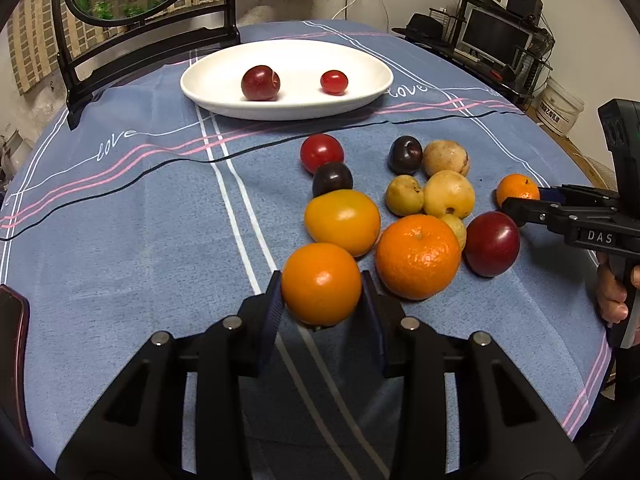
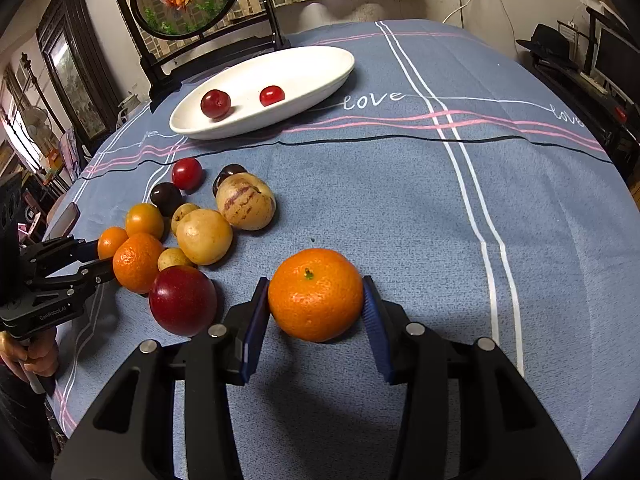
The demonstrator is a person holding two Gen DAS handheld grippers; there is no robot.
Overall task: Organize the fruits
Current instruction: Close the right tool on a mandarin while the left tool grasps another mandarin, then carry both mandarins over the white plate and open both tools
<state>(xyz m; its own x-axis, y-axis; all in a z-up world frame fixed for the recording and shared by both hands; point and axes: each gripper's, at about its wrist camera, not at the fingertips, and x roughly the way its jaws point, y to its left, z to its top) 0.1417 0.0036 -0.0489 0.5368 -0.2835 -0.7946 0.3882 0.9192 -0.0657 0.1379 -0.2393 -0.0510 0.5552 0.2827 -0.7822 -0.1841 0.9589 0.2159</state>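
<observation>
Tilting steeply down toward the tablecloth (image 1: 132, 216), the left gripper (image 1: 322, 300) has both blue pads pressed against the sides of a smooth orange fruit (image 1: 321, 283) at the near edge of the fruit pile; whether it rests on the cloth or is raised, I cannot tell. In the right wrist view this gripper (image 2: 96, 262) reaches in from the left edge, with a hand (image 2: 30, 354) wrapped round its handle below.

The right gripper (image 2: 316, 308) also points steeply down and is clamped on a mandarin (image 2: 316, 294), pads touching both flanks. That fruit sits apart from the pile, out on bare cloth. From the left wrist view the right gripper (image 1: 532, 204) comes in from the right edge, its fingertips at the same mandarin (image 1: 518, 191), fingers of a hand (image 1: 612, 292) on the grip.

Crowding the left gripper's right finger is a larger mandarin (image 1: 418, 262), and a yellow-orange tomato (image 1: 342, 222) lies just behind the held fruit. A red plum (image 1: 492, 244) lies just beside the right gripper's fingers.

Open cloth stretches left of the pile and on toward the white oval dish (image 1: 360, 64), which holds a red plum (image 1: 260, 83) and a small red tomato (image 1: 334, 82), well apart. Behind the dish stands a dark wooden screen frame (image 1: 76, 80) near the table's far edge.
</observation>
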